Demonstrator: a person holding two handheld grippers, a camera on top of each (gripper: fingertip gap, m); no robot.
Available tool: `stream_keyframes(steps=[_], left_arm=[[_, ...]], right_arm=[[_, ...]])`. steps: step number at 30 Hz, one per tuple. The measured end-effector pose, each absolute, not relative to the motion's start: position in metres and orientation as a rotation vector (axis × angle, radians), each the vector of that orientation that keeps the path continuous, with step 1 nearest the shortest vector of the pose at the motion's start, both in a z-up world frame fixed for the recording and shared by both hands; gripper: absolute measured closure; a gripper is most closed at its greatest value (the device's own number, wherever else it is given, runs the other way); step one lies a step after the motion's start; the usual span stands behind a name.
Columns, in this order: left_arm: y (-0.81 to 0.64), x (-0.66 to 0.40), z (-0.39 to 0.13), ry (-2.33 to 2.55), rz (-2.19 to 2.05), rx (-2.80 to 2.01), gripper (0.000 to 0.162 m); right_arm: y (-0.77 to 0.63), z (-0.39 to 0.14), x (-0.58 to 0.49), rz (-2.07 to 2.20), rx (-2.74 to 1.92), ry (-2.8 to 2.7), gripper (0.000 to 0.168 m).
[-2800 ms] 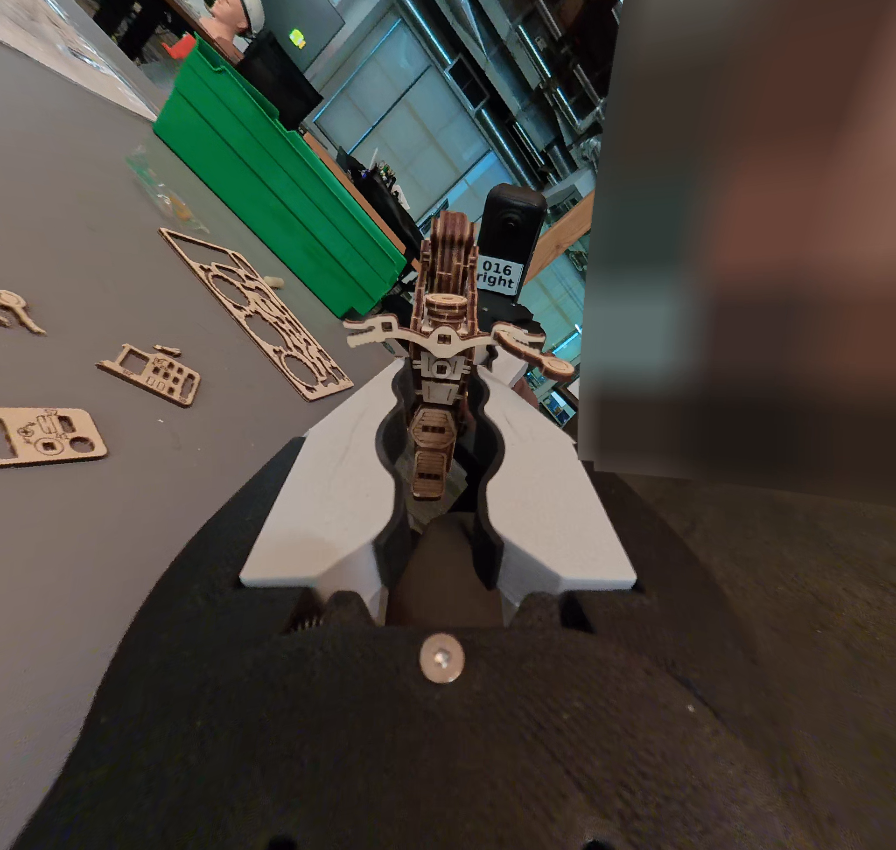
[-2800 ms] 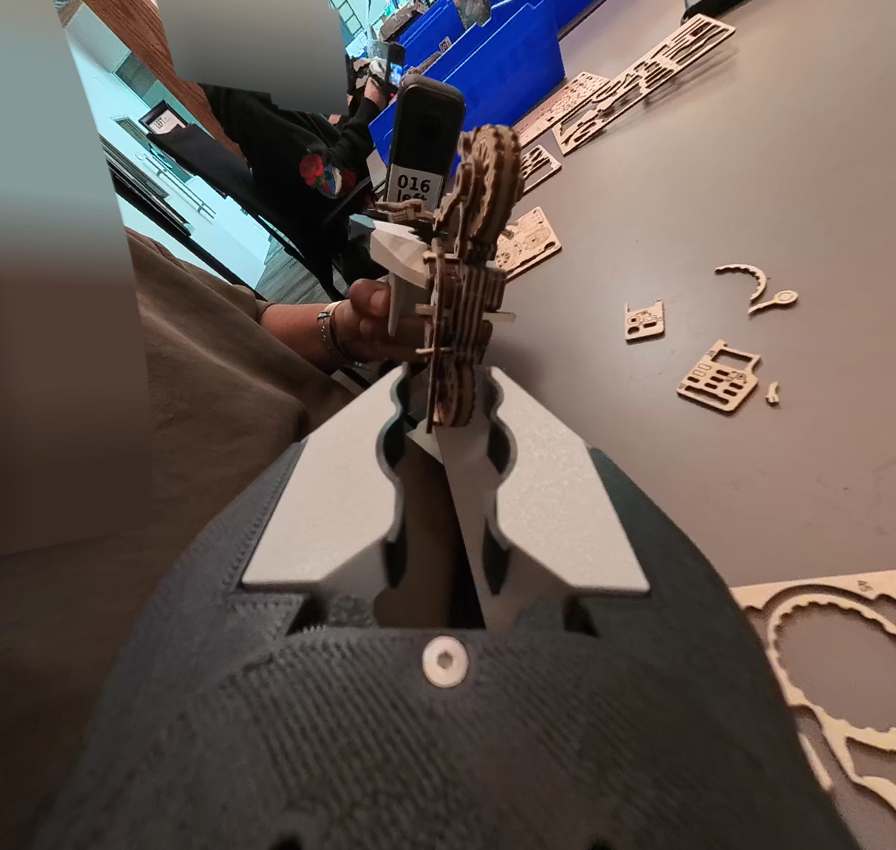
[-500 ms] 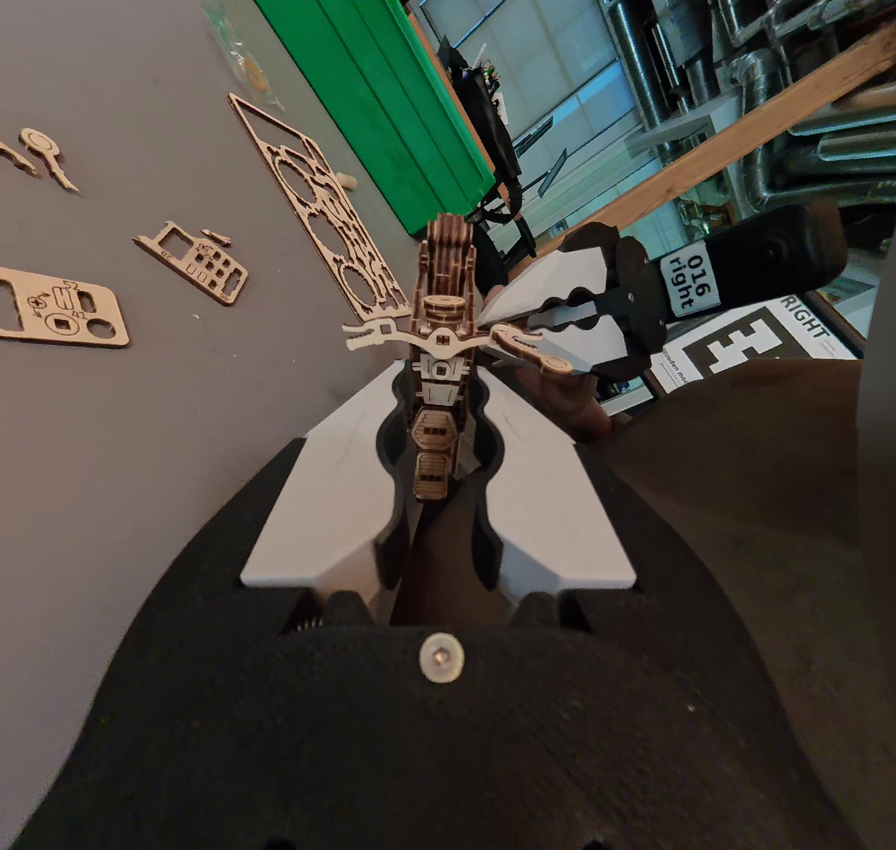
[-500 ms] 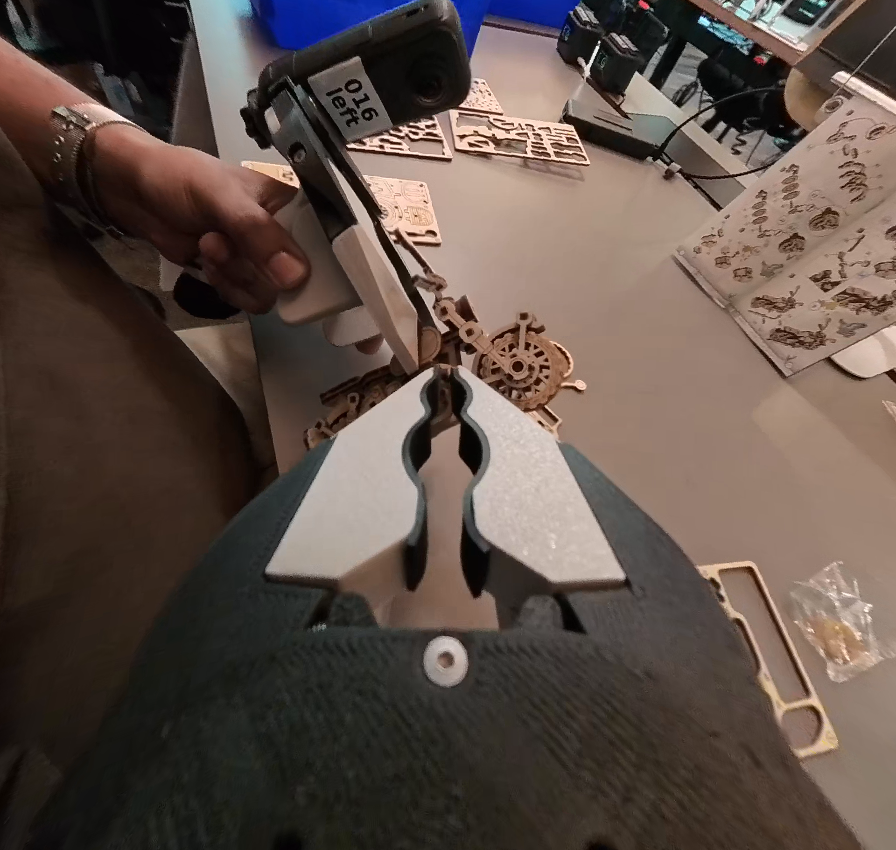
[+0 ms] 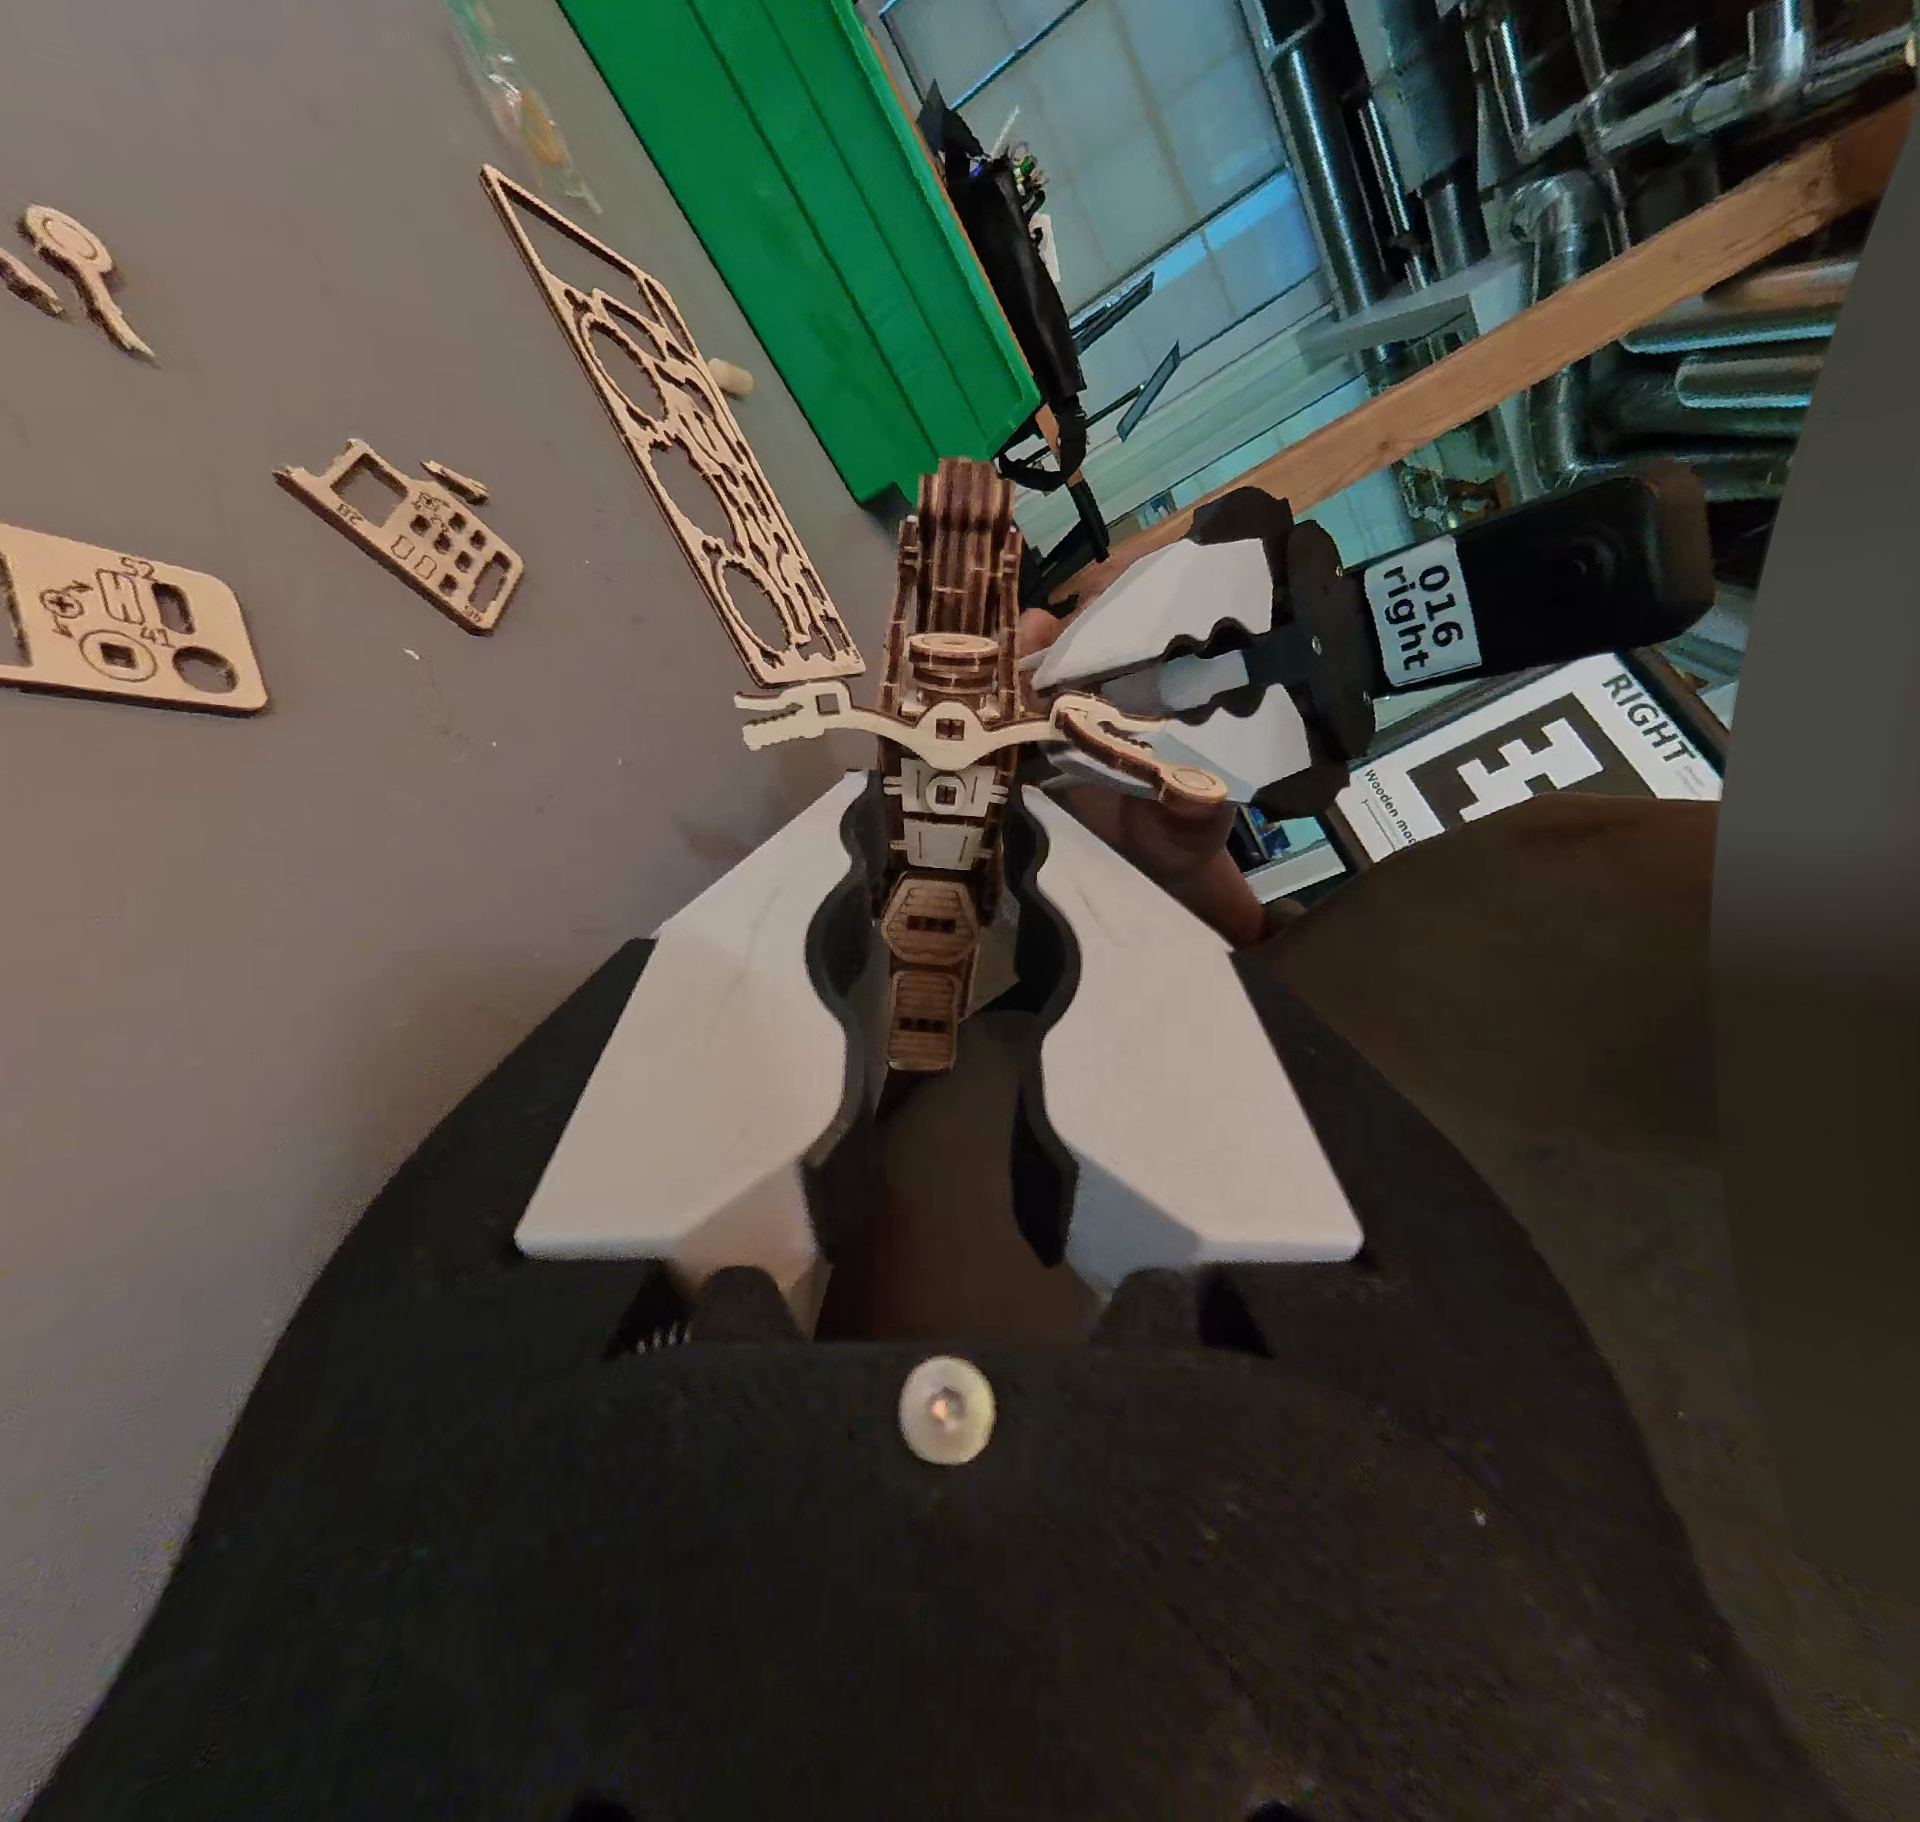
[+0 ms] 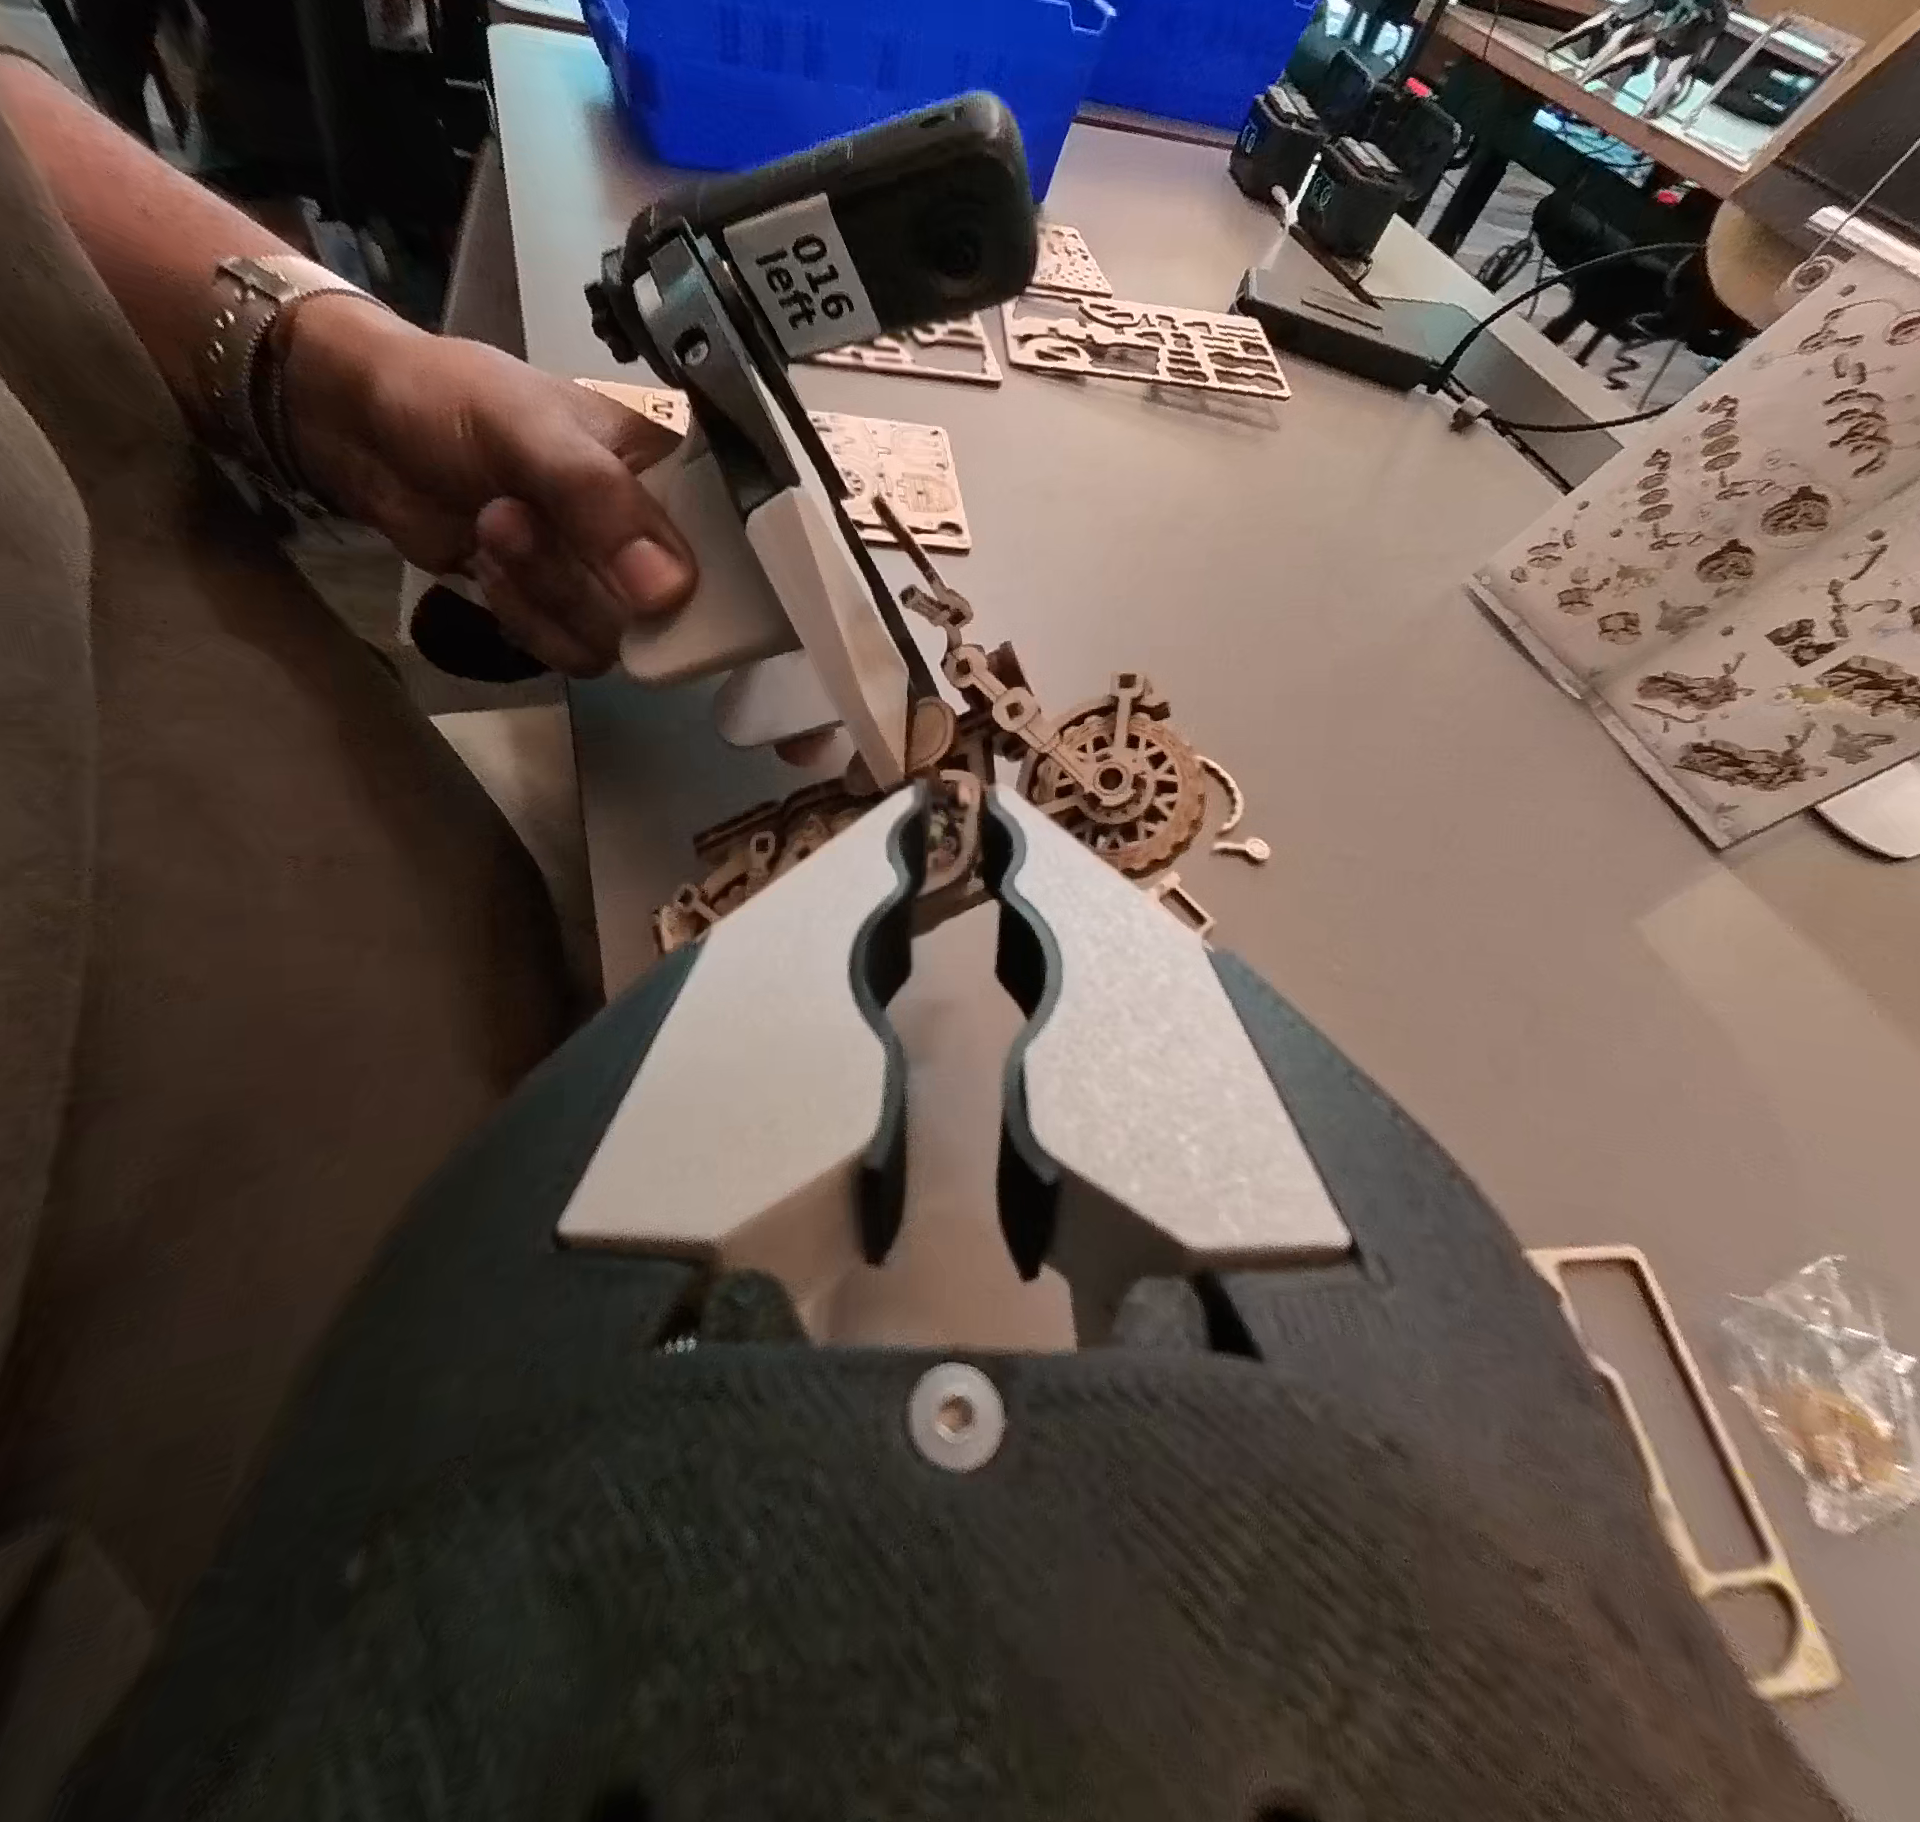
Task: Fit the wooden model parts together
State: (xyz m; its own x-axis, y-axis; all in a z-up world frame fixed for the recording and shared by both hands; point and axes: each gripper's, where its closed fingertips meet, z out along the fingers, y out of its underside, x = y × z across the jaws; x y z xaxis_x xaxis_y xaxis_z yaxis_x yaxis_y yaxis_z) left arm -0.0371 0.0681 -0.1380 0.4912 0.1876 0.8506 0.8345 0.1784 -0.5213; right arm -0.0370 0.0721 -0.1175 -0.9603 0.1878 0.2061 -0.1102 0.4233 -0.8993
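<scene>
Just 1 model point(image 5: 940, 733), 2 claws

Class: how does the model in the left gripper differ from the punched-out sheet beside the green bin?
The model is built up in layers; the sheet is one flat frame full of holes. The model is clamped in the left gripper; the sheet lies free on the table. Both are cut wood.

Soft, even indoor light; daylight from windows point(image 5: 1122, 110) at twelve o'clock; wide-angle bending at edges; worktop point(image 6: 1351, 629) faintly glossy.
</scene>
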Motion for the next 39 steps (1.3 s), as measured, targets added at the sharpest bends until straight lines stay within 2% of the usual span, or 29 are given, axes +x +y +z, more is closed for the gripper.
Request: stream_keyframes(steps=[13,19,28,39], left_arm=[[0.069,-0.037,-0.14,-0.998,-0.591,-1.349,0.143],[0.07,-0.037,-0.14,-0.993,-0.579,-1.361,0.143],[0.072,-0.034,-0.141,-0.977,-0.554,-1.395,0.143],[0.073,-0.031,-0.14,-0.934,-0.553,-1.421,0.144]], right_arm=[[0.074,-0.124,-0.037,1.645,-0.233,-2.529,0.16],[0.074,-0.116,-0.036,1.753,-0.277,-2.529,0.165],[0.073,-0.123,-0.037,1.654,-0.316,-2.567,0.163],[0.078,-0.124,-0.032,1.795,-0.478,-2.715,0.158]])
